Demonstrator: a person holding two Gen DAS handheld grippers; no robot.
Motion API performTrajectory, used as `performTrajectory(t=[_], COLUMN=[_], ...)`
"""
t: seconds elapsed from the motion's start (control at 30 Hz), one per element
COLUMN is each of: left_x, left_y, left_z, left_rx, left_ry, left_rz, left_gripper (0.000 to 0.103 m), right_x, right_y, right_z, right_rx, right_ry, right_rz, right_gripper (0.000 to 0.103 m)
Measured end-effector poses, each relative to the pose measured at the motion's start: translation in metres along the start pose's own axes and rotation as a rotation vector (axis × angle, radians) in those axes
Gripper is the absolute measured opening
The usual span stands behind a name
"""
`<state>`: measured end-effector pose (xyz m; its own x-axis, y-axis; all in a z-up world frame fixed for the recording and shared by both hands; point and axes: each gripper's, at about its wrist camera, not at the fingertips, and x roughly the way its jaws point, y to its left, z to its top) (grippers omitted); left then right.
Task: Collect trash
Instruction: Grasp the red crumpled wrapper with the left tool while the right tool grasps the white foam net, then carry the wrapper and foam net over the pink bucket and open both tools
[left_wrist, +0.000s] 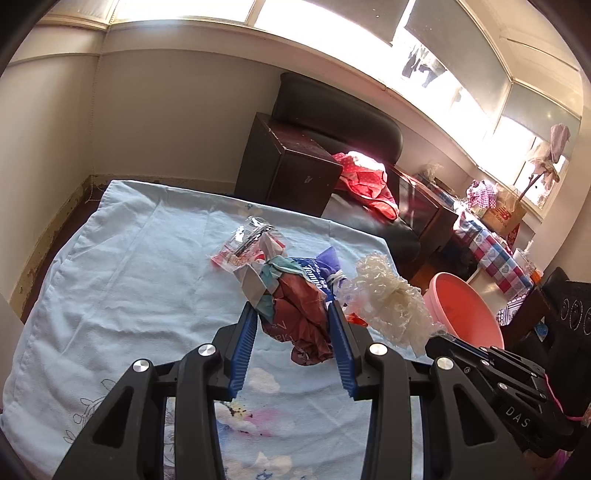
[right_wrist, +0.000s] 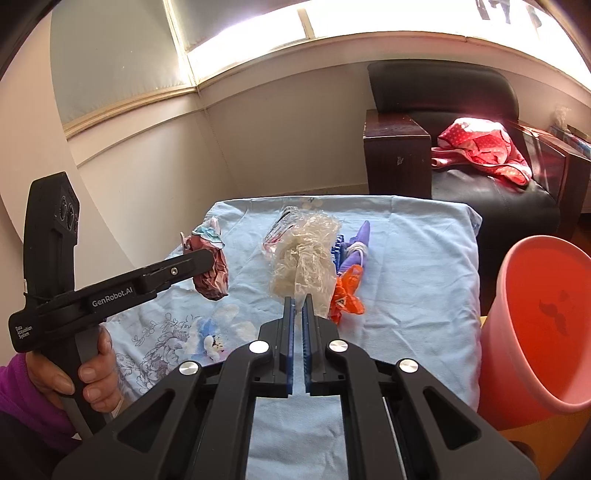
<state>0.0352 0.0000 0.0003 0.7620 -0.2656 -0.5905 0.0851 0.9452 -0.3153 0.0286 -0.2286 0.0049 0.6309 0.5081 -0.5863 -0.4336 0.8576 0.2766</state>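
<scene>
Trash in both tongs — my left gripper (left_wrist: 291, 314) pinched the crumpled maroon wrapper (left_wrist: 304, 321), my right gripper (right_wrist: 299, 306) clamped the clear plastic wad (right_wrist: 303, 258).

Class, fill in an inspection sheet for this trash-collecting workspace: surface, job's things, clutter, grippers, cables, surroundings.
Surface: light-blue floral cloth covering the table.
Job's things: pink bin at the table's right; crumpled maroon wrapper; clear plastic wad.
Clutter: purple wrapper, orange wrapper, clear packet lying on the cloth.
Grippers: left gripper shut on the maroon wrapper, lifted; right gripper shut on the plastic wad.
Cables: nothing seen.
Surroundings: black armchair with red cloth; windows.
</scene>
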Motion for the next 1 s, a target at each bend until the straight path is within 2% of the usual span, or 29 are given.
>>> performTrajectory(t=[0.7, 1.0], left_x=[0.038, 0.065], left_y=[-0.162, -0.217], left_z=[-0.012, -0.019], left_rx=[0.235, 0.321], left_ry=[0.059, 0.094], left_rz=[-0.246, -0.292], left_gripper=[0.039, 0.039], right_x=[-0.082, -0.092], right_y=[-0.11, -0.148], right_z=[-0.031, -0.047], right_rx=[0.237, 0.328], right_ry=[-0.13, -0.133], right_rz=[-0.246, -0.317], right_gripper=[0.004, 0.004])
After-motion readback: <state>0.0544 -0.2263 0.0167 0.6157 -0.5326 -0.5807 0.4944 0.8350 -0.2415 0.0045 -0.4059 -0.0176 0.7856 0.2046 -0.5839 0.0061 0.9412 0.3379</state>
